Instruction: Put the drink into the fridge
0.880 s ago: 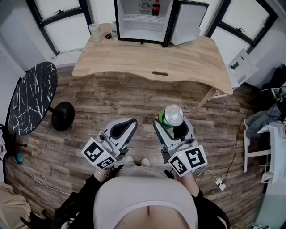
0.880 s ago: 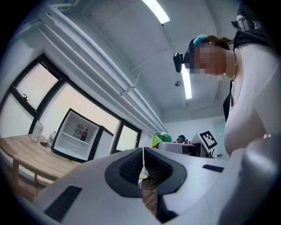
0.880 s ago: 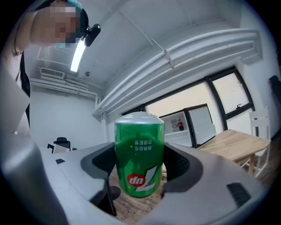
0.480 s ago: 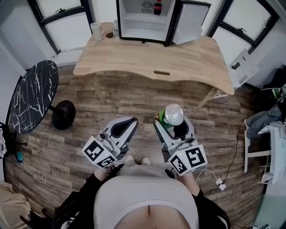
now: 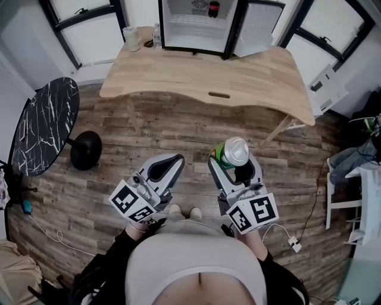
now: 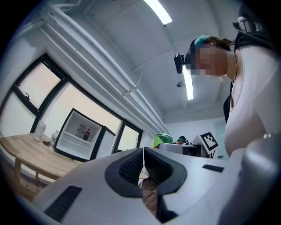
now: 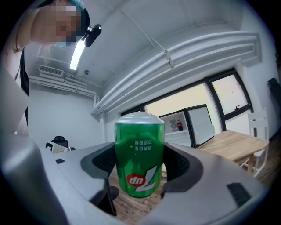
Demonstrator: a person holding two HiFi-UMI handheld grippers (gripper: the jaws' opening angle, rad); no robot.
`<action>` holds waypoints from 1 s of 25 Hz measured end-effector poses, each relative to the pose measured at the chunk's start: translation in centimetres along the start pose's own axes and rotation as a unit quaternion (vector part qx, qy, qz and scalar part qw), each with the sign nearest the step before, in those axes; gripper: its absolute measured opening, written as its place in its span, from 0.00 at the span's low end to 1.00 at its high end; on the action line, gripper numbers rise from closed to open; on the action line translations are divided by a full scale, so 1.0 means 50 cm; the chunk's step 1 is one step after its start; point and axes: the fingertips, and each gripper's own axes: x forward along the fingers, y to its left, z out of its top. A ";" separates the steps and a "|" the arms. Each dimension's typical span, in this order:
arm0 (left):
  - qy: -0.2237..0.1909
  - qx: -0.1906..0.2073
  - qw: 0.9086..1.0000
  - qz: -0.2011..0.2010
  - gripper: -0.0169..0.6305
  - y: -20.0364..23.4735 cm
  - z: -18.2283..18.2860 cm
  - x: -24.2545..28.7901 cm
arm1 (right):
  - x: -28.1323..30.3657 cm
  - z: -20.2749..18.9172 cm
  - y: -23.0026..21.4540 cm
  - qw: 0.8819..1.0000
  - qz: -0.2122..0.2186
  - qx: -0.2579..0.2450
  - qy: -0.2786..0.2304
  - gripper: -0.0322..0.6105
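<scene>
Head view: the plank floor (image 5: 178, 128) lies bare between the person and the table (image 5: 250, 74), so there is free room to walk forward. The table's near edge then bars the way, and I judge the last stretch must be a reach across its bare top. The fridge (image 5: 178, 30) stands on the table's far side with its mouth facing the person. Its door (image 5: 257, 33) is swung out to the right, which leaves the opening free but walls off that side. An approach from the middle or left looks safest.

A round black table (image 5: 44, 125) stands well to the left, clear of the path.

The left gripper (image 5: 172, 162) is held in front of the waist with its jaws closed tip to tip on nothing. It seems kept spare, perhaps to steady the door.

The right gripper (image 5: 231, 162) is held level, jaws wide and clamped on the sides of the can (image 5: 236, 150). The green can stands on end between the pads, its print upside down. That hold suits setting it down on a shelf.

Inside the fridge a cola bottle (image 5: 213, 8) stands far back. The shelf to its left looks bare, the likeliest spot for the can.
</scene>
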 end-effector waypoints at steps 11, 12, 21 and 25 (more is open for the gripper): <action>0.003 0.006 1.000 -0.003 0.05 0.035 0.000 -0.046 | 0.030 -0.037 0.039 1.000 0.000 0.010 0.006 0.58; 0.004 0.006 1.000 -0.004 0.05 0.039 0.000 -0.051 | 0.034 -0.040 0.042 1.000 0.000 0.012 0.006 0.58; 0.015 0.004 1.000 -0.019 0.05 0.063 0.001 -0.077 | 0.053 -0.054 0.061 1.000 -0.020 0.017 0.010 0.58; 0.020 -0.003 1.000 -0.023 0.05 0.071 -0.011 -0.077 | 0.055 -0.061 0.056 0.999 -0.027 0.027 0.014 0.58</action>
